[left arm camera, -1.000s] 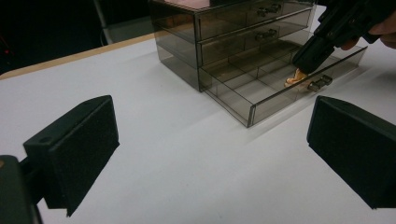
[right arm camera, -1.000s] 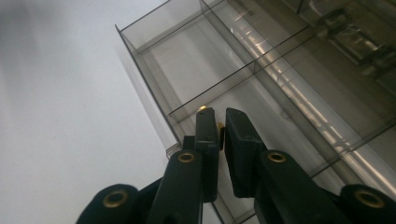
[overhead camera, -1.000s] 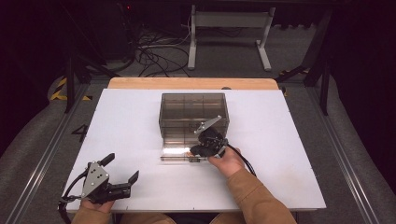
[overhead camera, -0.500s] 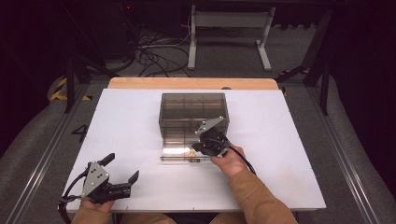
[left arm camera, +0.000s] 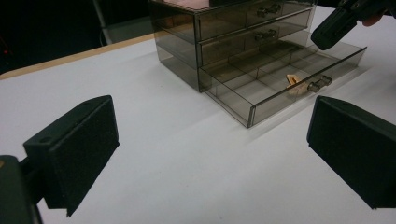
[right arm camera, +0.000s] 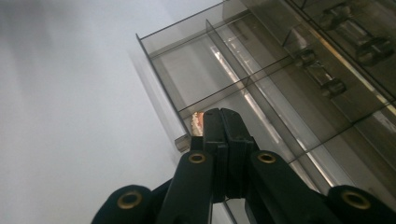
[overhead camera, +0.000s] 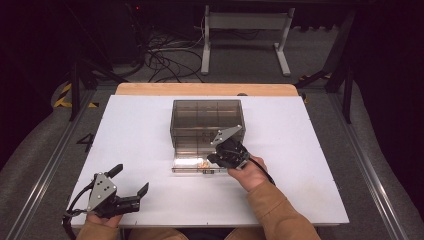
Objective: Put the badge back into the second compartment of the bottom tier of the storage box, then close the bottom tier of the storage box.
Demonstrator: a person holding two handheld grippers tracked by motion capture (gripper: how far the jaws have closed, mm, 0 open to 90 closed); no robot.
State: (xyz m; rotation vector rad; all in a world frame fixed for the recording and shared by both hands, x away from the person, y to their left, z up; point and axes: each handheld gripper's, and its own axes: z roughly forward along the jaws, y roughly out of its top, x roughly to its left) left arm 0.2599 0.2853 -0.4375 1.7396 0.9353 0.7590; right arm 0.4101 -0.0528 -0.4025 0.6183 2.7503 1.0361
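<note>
A smoky clear drawer cabinet (overhead camera: 207, 120) stands mid-table with its bottom drawer (overhead camera: 187, 162) pulled out. A small tan piece (overhead camera: 204, 163) lies in that drawer near the front wall and its knob, also seen as the tan piece (left arm camera: 293, 80) in the left gripper view. My right gripper (overhead camera: 212, 159) hovers just above the open drawer (right arm camera: 187, 70), jaws shut with nothing between them; the tan piece (right arm camera: 198, 121) peeks out behind its tips (right arm camera: 222, 116). My left gripper (overhead camera: 131, 178) rests at the table's front left, open and empty, facing the cabinet (left arm camera: 224, 23).
The white tabletop (overhead camera: 310, 165) has a wooden strip (overhead camera: 205, 89) along its far edge. Two shut upper drawers (left arm camera: 261, 32) sit above the open one. Cables and a metal stand's feet (overhead camera: 245, 55) lie on the floor beyond the table.
My right gripper has lifted a little above the open drawer and drifted slightly right. The left gripper has stayed put.
</note>
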